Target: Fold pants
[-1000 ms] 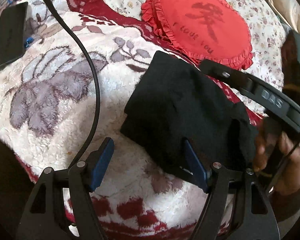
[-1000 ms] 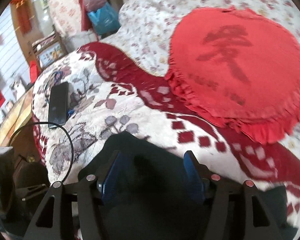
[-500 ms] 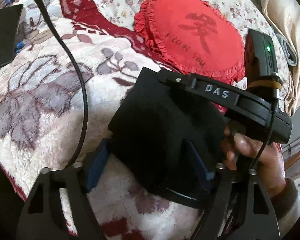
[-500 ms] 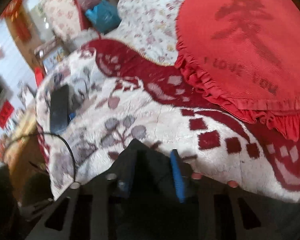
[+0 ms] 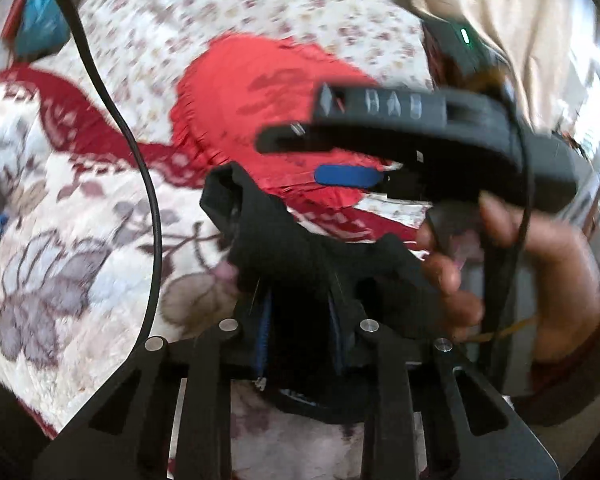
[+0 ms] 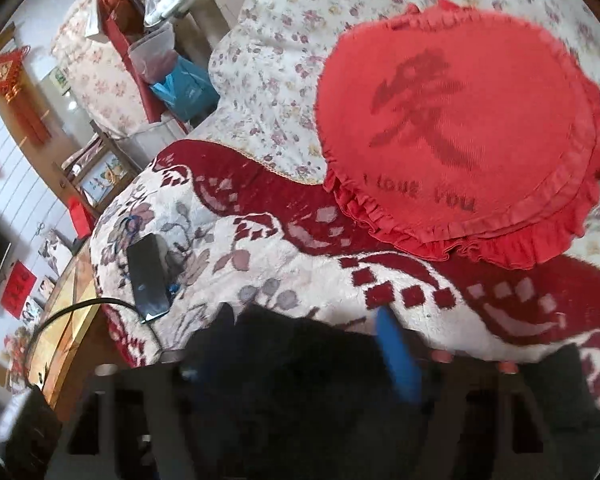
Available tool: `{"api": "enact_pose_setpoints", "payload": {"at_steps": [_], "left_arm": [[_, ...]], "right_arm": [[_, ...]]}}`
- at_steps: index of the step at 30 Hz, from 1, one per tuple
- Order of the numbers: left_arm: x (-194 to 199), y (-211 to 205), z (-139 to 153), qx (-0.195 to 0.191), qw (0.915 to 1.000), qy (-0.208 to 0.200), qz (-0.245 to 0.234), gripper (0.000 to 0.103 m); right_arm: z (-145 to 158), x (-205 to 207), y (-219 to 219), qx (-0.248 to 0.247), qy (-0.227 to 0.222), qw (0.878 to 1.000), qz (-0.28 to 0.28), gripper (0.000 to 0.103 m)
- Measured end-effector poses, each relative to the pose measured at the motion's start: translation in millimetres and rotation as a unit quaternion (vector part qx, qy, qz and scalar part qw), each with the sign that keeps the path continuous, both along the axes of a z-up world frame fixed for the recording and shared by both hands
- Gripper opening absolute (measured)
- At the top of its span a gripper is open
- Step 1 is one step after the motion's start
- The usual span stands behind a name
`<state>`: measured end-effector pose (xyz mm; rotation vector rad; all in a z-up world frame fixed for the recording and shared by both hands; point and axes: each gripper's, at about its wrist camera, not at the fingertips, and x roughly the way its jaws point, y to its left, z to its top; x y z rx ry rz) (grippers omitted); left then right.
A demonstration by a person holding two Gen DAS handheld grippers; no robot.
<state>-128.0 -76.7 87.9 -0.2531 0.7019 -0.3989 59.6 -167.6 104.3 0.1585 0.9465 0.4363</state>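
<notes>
The black pants (image 5: 300, 256) are a folded bundle on the fleece blanket. My left gripper (image 5: 300, 320) is shut on the near edge of the bundle and lifts it, blue pads pressed into the cloth. In the left wrist view my right gripper (image 5: 380, 152) hovers above and right of the bundle, one blue pad (image 5: 348, 176) showing, jaws apart and empty. In the right wrist view the pants (image 6: 292, 360) are a blurred dark mass at the bottom, with one blue finger (image 6: 396, 356) over them.
A red heart-shaped cushion (image 6: 460, 128) lies behind the pants. A black phone (image 6: 148, 276) lies on the floral fleece blanket (image 6: 260, 264) to the left. A black cable (image 5: 140, 168) hangs across the left. Furniture and bags stand beyond the sofa edge.
My left gripper closed on the pants and raised them. My right gripper let go of the cloth, opened and rose above the bundle toward the cushion.
</notes>
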Motion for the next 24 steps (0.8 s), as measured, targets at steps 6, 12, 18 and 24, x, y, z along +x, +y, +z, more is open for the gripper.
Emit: {"api": "enact_pose_setpoints", "payload": {"at_steps": [6, 12, 18, 24], "left_arm": [[-11, -27, 7, 0.029, 0.9984, -0.037, -0.032, 0.023], [-14, -41, 7, 0.041, 0.9966, -0.045, -0.055, 0.020], [-15, -37, 6, 0.038, 0.9968, -0.035, -0.062, 0.020], [-36, -27, 23, 0.031, 0.9962, -0.044, -0.069, 0.020]], "right_arm": [[9, -3, -2, -0.012, 0.048, 0.999, -0.017, 0.074], [-24, -5, 0, -0.051, 0.097, 0.994, -0.012, 0.064], [-31, -16, -17, -0.017, 0.074, 0.997, -0.006, 0.021], [7, -45, -60, 0.033, 0.019, 0.999, -0.036, 0.016]]}}
